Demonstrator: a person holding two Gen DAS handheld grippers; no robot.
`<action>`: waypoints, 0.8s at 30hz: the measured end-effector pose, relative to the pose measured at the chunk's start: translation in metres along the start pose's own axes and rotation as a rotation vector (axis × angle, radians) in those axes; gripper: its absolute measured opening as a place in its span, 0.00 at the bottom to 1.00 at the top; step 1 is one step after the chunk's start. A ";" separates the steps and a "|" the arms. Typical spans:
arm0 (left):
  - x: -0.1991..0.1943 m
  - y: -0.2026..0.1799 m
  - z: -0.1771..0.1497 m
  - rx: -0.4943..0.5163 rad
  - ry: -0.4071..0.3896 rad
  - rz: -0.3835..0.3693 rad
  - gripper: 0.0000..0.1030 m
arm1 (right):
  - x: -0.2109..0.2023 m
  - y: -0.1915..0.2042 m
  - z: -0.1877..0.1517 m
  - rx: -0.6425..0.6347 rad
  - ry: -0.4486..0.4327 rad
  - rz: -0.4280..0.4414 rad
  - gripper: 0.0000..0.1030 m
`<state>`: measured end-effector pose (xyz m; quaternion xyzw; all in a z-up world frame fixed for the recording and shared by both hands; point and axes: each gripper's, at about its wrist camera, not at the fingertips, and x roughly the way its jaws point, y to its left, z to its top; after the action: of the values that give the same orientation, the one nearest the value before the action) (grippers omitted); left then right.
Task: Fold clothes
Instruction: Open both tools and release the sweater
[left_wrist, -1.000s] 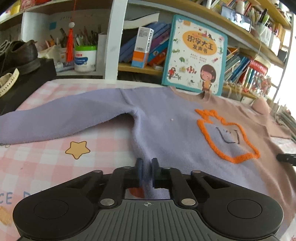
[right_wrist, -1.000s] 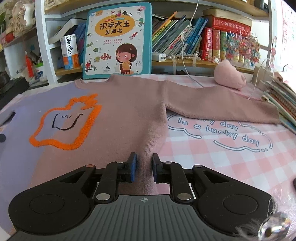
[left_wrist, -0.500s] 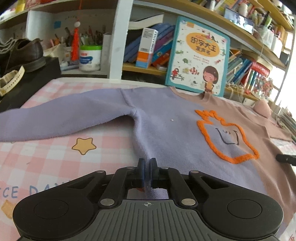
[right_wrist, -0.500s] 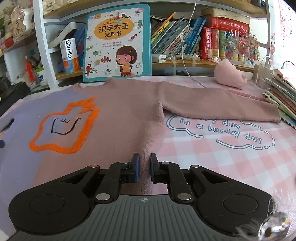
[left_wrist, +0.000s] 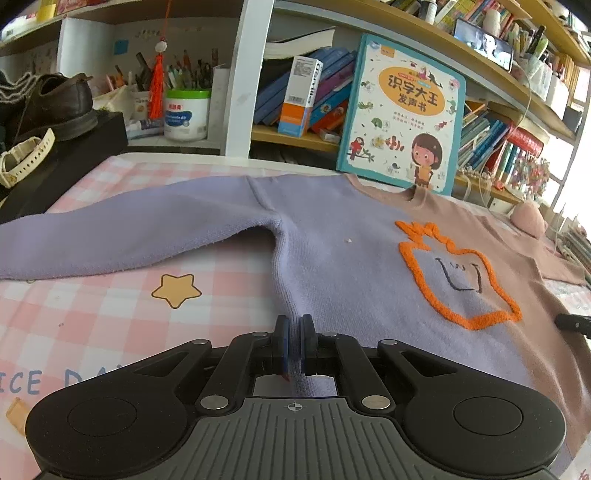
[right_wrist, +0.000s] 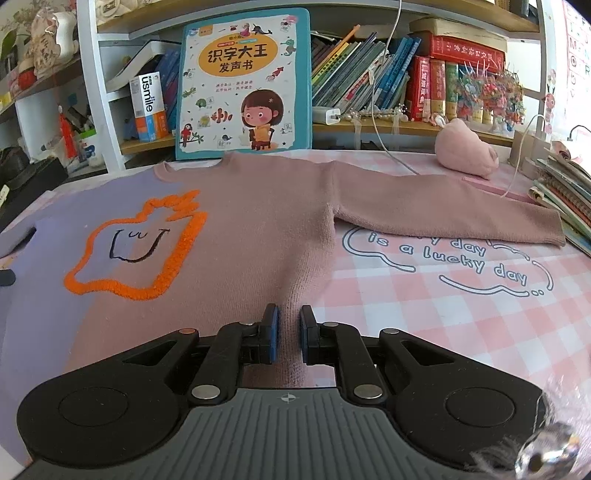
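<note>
A sweater (left_wrist: 332, 266), lilac on one half and dusty pink on the other (right_wrist: 258, 221), lies flat on the checked cloth, front up, with an orange outlined patch (left_wrist: 458, 273). Both sleeves are spread out to the sides. My left gripper (left_wrist: 293, 326) sits at the lilac side seam near the hem, pinching a ridge of fabric, its jaws just starting to open. My right gripper (right_wrist: 289, 317) is shut on a raised fold of the pink side seam. Each gripper's tip shows at the edge of the other's view.
A pink checked tablecloth (right_wrist: 461, 314) covers the table. Bookshelves run along the back, with a picture book (right_wrist: 243, 81) leaning just behind the collar. A black box with a shoe (left_wrist: 51, 103) stands far left. A pink plush (right_wrist: 465, 151) and stacked books (right_wrist: 565, 192) are on the right.
The left jaws have drawn together onto the lilac fabric from a wider gap. The right jaws have narrowed slightly on the pink fold. Neither hand has shifted.
</note>
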<state>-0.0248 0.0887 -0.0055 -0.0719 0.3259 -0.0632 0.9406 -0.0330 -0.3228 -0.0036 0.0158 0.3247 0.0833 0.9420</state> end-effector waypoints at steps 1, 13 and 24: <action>0.000 -0.001 0.000 0.001 0.000 0.004 0.08 | 0.000 0.000 0.000 -0.001 -0.001 -0.003 0.12; -0.018 -0.011 -0.006 0.039 -0.051 0.077 0.79 | -0.013 0.004 -0.004 0.003 -0.049 -0.053 0.72; -0.030 -0.032 -0.014 0.077 -0.069 0.042 0.92 | -0.019 0.028 -0.012 -0.019 -0.068 -0.005 0.86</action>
<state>-0.0590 0.0611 0.0070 -0.0307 0.2922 -0.0536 0.9544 -0.0590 -0.2991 0.0011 0.0088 0.2920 0.0836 0.9527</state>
